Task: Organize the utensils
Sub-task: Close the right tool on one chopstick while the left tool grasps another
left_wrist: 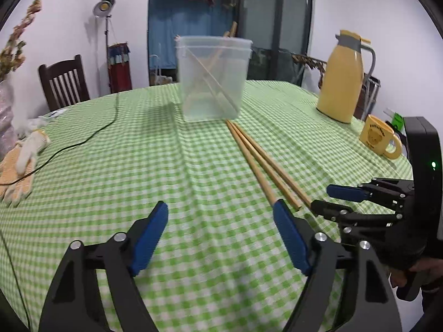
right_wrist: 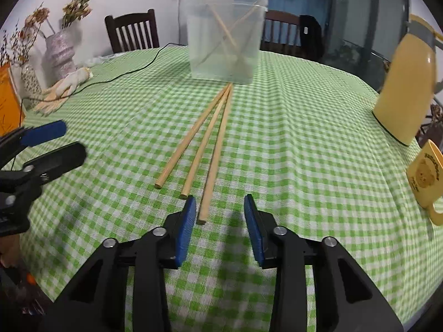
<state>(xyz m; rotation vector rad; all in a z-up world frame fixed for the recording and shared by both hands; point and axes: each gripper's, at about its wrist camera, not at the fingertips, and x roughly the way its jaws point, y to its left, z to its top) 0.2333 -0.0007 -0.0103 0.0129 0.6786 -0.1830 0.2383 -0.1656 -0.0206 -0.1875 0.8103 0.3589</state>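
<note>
While both grippers gape empty, three chopsticks (right_wrist: pixel 210 141) lie on the tabletop (right_wrist: pixel 304 138), nearest end just inside the right gripper (right_wrist: pixel 220 207) left finger, the left gripper (left_wrist: pixel 220 218) alongside

Matt wooden chopsticks (right_wrist: pixel 210 149) lie on checked cloth tablecloth (right_wrist: pixel 304 152).

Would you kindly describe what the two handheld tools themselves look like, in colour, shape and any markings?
Both tools are alike: the left tool and the right tool have black plastic linkage arms with triangular cut-outs, silver round pivot pins and flat blue pads on the inner faces. Seen from the left camera, the right unit has a boxy black body with a small green light. No sleeves show.
</note>
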